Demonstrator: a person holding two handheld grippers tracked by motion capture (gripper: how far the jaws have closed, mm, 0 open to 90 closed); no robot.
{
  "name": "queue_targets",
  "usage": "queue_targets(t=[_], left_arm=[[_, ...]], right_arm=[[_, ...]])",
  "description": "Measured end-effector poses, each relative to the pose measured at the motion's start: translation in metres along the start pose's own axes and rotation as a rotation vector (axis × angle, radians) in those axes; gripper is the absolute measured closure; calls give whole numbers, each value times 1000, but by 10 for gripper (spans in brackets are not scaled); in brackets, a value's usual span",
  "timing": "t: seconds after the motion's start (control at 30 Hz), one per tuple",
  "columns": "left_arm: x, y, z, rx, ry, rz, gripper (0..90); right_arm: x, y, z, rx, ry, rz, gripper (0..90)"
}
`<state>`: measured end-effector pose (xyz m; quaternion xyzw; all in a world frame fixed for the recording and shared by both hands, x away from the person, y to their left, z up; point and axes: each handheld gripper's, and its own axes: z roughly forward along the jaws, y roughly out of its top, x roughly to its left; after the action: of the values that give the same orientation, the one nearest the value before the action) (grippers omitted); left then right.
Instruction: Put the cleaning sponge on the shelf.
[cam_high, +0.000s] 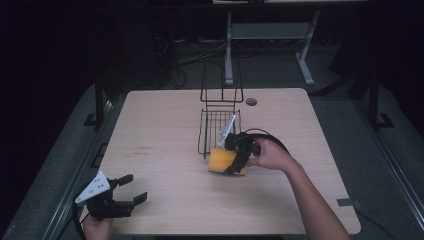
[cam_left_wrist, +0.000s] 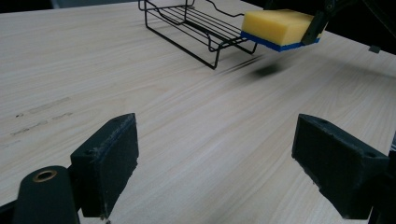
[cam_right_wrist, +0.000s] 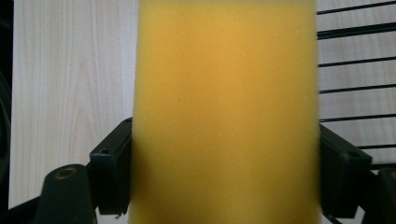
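A yellow sponge (cam_high: 221, 161) with a blue underside hangs just above the table, beside the near end of a black wire rack (cam_high: 218, 125). My right gripper (cam_high: 235, 162) is shut on the sponge (cam_right_wrist: 226, 107), one jaw on each long side. In the left gripper view the sponge (cam_left_wrist: 275, 25) floats clear of the wood with its shadow beneath, next to the rack (cam_left_wrist: 196, 28). My left gripper (cam_high: 131, 189) is at the table's near left corner, open with nothing between its jaws (cam_left_wrist: 215, 163).
The wooden table (cam_high: 165, 150) has bare surface left of the rack and along the front. A round cable hole (cam_high: 251, 102) is at the back. The rack's tall handle end (cam_high: 221, 82) stands at the far side. A grey desk frame (cam_high: 270, 35) is behind.
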<state>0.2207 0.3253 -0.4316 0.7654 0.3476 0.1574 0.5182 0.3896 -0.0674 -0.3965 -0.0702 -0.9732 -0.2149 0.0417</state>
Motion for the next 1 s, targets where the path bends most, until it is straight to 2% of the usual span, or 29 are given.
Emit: queue_targets(t=[0.27,0.6,0.77,0.93,1.0], left_arm=[[1,0,0,-1,1,-2,141],[1,-1,-1,-3,2,-2,140],[1,-1,-1,-3,3,-2,141],[2,-1,-2,-6,5,-7,140],[2,-1,-2,-7,3,-12,140]], right_arm=[[-5,7,-2,-2,-1,-9,213],[-16,10,-2,-10,0,10,213],[-28,13,-4,-25,16,26,213],[-37,16,-3,0,5,41,213],[-40,17,-3,-15,17,43,213]])
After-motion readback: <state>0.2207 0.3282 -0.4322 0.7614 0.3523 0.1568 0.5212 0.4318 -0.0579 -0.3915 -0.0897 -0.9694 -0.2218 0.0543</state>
